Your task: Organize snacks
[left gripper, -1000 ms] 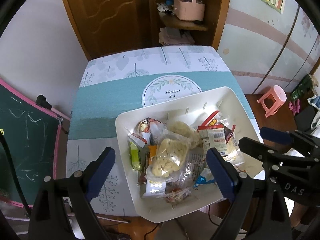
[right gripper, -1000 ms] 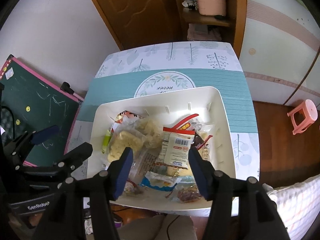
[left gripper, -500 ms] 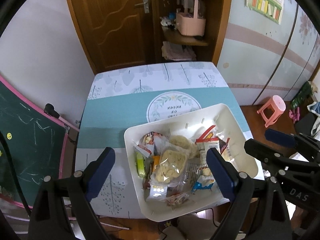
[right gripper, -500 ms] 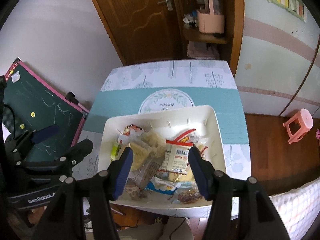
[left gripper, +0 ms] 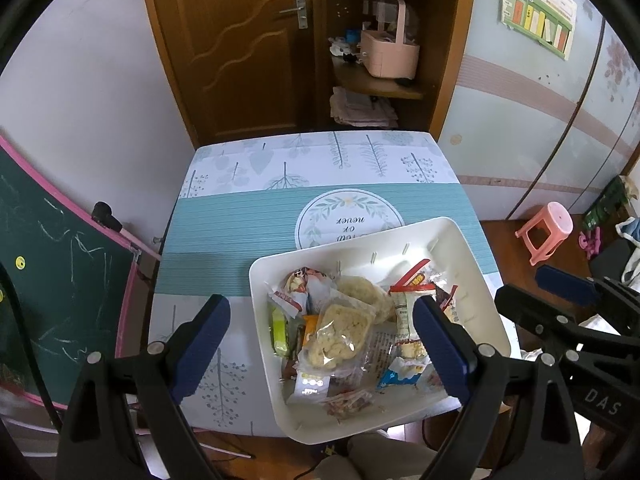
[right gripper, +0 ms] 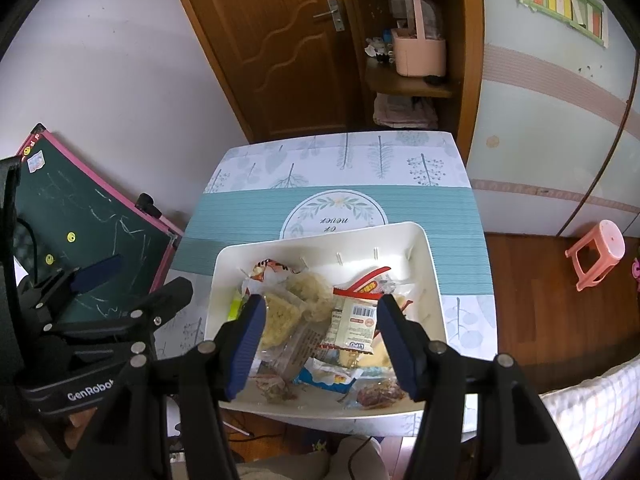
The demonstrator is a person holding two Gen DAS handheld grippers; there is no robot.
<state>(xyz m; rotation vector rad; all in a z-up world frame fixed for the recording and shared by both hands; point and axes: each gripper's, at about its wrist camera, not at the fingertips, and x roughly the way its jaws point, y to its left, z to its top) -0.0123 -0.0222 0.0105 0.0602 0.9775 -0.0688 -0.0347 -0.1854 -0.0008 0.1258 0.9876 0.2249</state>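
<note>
The left hand-held gripper (left gripper: 320,346) is spread wide and empty above the lower centre of its view; the right hand-held gripper (right gripper: 320,344) is half spread, also grasping nothing. Below both, the snacks (left gripper: 344,332) lie piled in a white tray (left gripper: 472,264) on the worktop (left gripper: 224,236), at its near edge. The packets look light, soft and slippery, probably crushable; a sealed edge seems the best hold. Lower packets are hidden, and most labels are unreadable.
</note>
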